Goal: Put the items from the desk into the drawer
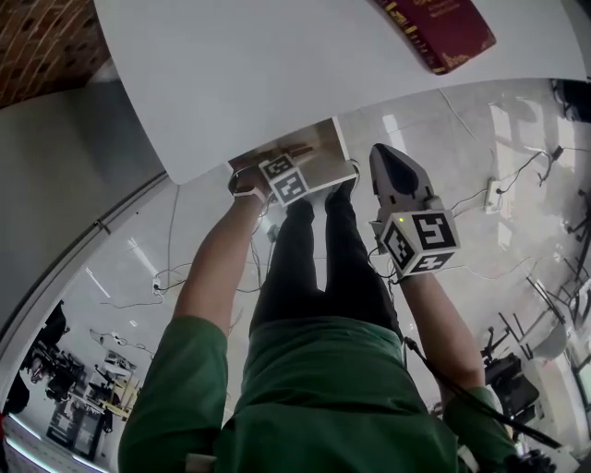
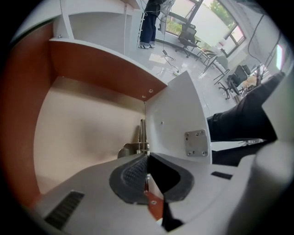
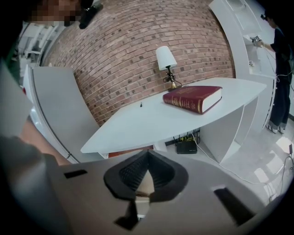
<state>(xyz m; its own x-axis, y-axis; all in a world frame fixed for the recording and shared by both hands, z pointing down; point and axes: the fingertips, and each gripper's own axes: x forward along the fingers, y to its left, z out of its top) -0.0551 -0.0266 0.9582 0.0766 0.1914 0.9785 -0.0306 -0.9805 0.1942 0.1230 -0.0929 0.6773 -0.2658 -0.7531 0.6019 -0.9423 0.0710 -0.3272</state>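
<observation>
Heads up, both your grippers are pinched shut with nothing in them. The left gripper (image 2: 146, 158) has its tips right at the top edge of the drawer front (image 2: 177, 114); I can't tell if it's actually touching. The right gripper (image 3: 147, 153) hangs out in open air facing the desk (image 1: 277, 65). The red book (image 1: 441, 28) is lying flat on the desk's far right end, well apart from the open drawer (image 2: 87, 133), which looks empty. What I'd worry about is closed jaws bumping that drawer front and nudging it back in or skewing it. The book is also thick, so you'd need the jaws really wide, and a one-sided grab could let it sag or flop open. The lamp (image 3: 166, 64) stands just behind the book, so a sloppy reach tips it. Room-wise, the desk's edge overhangs the back of the drawer, so the book probably has to come in low from the front. You've got clear air on the right side, but your legs (image 1: 319, 268) are close to the drawer and there are cables (image 1: 480, 199) on the floor.
</observation>
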